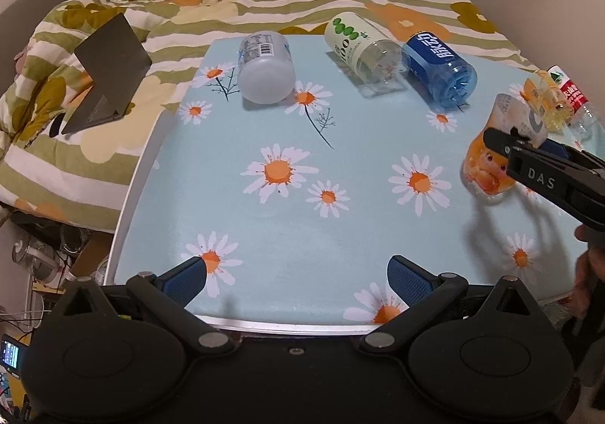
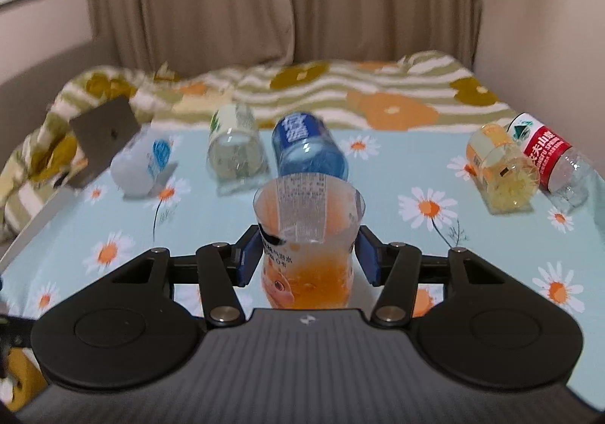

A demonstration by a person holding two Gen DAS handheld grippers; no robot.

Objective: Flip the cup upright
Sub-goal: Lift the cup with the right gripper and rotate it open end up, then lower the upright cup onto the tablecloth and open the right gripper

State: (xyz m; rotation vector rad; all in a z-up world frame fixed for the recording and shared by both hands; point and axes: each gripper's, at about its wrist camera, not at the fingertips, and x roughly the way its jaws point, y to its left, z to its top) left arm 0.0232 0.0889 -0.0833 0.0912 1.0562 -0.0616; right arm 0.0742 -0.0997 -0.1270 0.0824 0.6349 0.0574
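An orange cut-bottle cup (image 2: 308, 246) with a cartoon face stands upright, open end up, between the blue pads of my right gripper (image 2: 308, 259). The pads press its sides. In the left wrist view the same cup (image 1: 491, 159) is at the right, held by the right gripper (image 1: 529, 148) just above or on the daisy-print table (image 1: 340, 144). My left gripper (image 1: 297, 282) is open and empty over the table's near edge.
Several cut bottles lie on their sides at the back: a white one (image 1: 264, 67), a green-label one (image 1: 365, 51), a blue one (image 1: 440, 70), a yellow one (image 2: 503, 169) and a red-label one (image 2: 550, 159). A grey laptop (image 1: 107, 74) lies on the bed at the left.
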